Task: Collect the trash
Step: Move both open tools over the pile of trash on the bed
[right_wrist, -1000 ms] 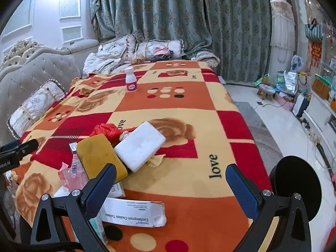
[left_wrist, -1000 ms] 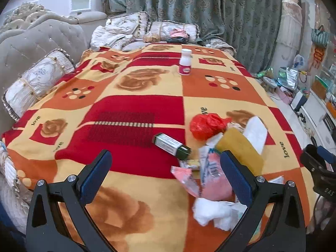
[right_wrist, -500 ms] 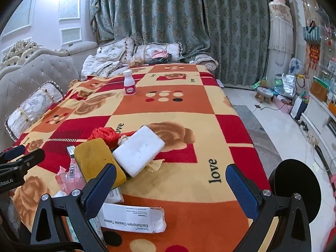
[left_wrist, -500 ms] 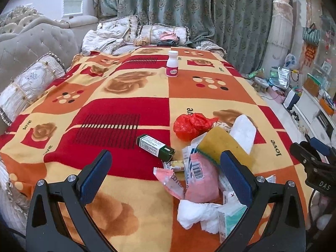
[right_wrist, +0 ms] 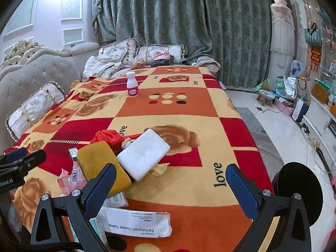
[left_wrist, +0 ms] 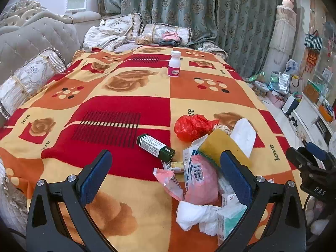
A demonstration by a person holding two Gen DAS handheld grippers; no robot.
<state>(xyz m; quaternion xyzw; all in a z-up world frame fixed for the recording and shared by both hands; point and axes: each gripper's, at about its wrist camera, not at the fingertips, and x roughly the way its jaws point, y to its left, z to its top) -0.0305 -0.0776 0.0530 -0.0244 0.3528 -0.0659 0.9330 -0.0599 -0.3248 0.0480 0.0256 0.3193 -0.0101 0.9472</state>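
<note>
1. Looking along my left gripper [left_wrist: 166, 172], I see its blue-padded jaws spread wide with nothing between them, poised above the patterned red, orange and yellow blanket [left_wrist: 117, 103].
2. My right gripper [right_wrist: 171, 187] is likewise agape and empty over the same blanket [right_wrist: 189, 109].
3. Nearest the left jaws, below the right-hand pad, lie a crumpled white tissue wad [left_wrist: 195, 214] and a pale green and white carton [left_wrist: 230, 216], touching each other.
4. Between the left jaws, toward the right pad, sit a pink plastic packet with a barcode [left_wrist: 200, 180] and a smaller pink wrapper [left_wrist: 170, 180].
5. Under the right gripper's left pad lies a flattened white medicine box printed "Escitalopram Oxalate Tablets" [right_wrist: 136, 224].
6. Just past that pad, a yellow sponge [right_wrist: 100, 163] leans against a white rectangular foam block [right_wrist: 142, 153]; both show in the left view too, sponge [left_wrist: 218, 145] and block [left_wrist: 243, 134].
7. A little beyond the left jaws' gap rests a dark green rectangular box with a white label [left_wrist: 155, 147], lying flat and apart from the heap.
8. Behind the sponge is a scrunched red plastic bag [left_wrist: 191, 126].
9. Well beyond both jaws stands an upright white bottle with a pink label [left_wrist: 174, 64], alone mid-blanket.
10. Farthest off are patterned cushions [left_wrist: 166, 33] and grey-green curtains [left_wrist: 199, 4].
</note>
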